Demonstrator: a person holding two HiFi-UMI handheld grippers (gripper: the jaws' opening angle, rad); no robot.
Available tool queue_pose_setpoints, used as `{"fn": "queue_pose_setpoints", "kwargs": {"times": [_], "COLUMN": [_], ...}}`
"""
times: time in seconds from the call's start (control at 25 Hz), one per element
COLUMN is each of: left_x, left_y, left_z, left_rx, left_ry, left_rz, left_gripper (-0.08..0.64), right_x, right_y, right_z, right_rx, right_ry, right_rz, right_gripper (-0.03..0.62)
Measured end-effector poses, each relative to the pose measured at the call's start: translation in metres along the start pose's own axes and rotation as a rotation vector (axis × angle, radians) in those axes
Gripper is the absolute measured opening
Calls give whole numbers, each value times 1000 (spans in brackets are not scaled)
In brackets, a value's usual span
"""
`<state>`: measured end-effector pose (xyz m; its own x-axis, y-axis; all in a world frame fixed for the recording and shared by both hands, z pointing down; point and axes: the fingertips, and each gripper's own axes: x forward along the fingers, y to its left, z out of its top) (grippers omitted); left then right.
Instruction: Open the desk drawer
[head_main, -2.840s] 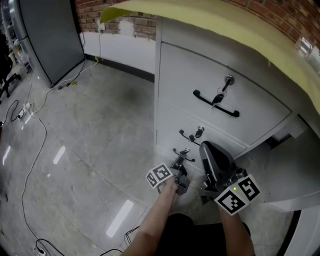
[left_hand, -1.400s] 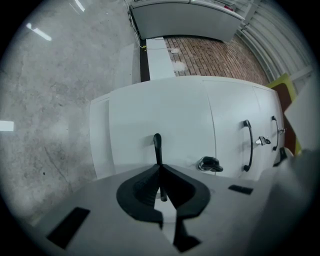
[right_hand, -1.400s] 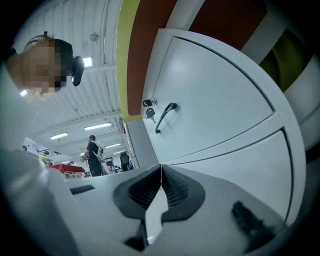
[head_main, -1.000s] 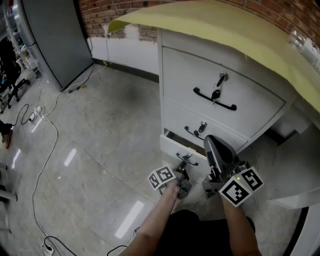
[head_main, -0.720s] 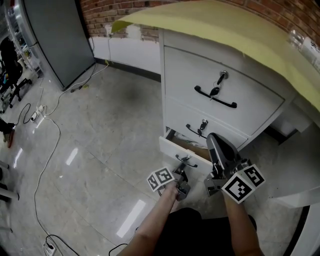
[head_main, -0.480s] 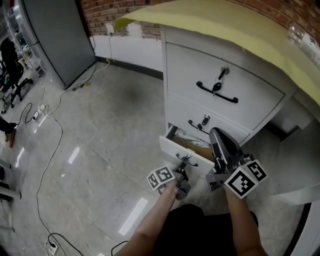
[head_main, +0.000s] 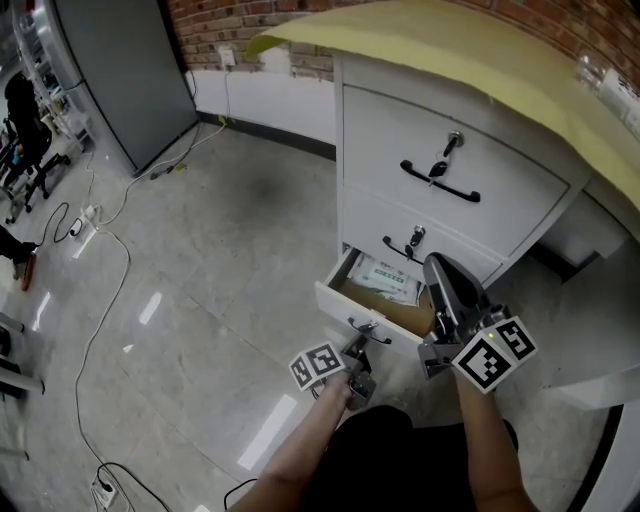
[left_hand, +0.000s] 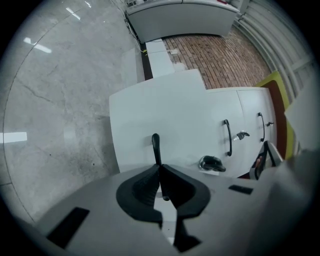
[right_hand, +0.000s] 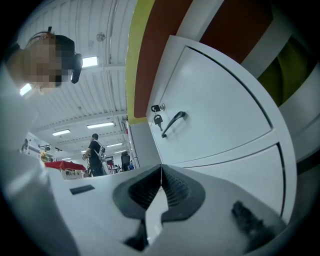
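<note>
bottom drawer (head_main: 336, 300) partly out, at foot of desk (head_main: 520, 80) | left gripper (left_hand: 160, 169) clamped on its handle (left_hand: 155, 145) | right gripper (right_hand: 161, 175) closed, empty | best: pull level and straight out (no twisting the handle)

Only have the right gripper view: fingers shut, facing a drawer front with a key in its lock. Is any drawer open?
Observer: Yes. In the head view the bottom drawer stands partway open.
Operator: What's on its handle?
Observer: The left gripper. In its own view its fingers are closed on the black handle.
Operator: Anything inside?
Observer: White packaging with green print lies in it.
</note>
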<state>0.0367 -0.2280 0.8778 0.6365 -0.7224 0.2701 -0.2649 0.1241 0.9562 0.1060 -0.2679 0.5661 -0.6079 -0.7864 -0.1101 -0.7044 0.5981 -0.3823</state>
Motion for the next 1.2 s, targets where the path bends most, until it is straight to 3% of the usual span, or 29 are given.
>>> {"fn": "queue_pose_setpoints", "kwargs": {"times": [0.16, 0.48, 0.72, 1.0, 1.2], "left_x": [-8, -21, -21, -25, -24], "left_y": [3, 5, 8, 43, 42], "left_z": [-3, -10, -10, -16, -16], "left_rx": [7, 9, 57, 59, 139], "left_ry": [8, 13, 27, 46, 46], "left_rz": [5, 17, 21, 117, 117], "left_gripper": [25, 25, 31, 32, 48], "right_x": [-3, 1, 4, 4, 5], "right_y": [-6, -3, -3, -2, 0], "right_z": [4, 0, -5, -9, -10], "right_rx": [30, -3, 7, 10, 36], "right_ry": [-22, -8, 2, 13, 4], "right_rz": [-23, -15, -7, -4, -2], "right_gripper": [14, 14, 14, 14, 14]}}
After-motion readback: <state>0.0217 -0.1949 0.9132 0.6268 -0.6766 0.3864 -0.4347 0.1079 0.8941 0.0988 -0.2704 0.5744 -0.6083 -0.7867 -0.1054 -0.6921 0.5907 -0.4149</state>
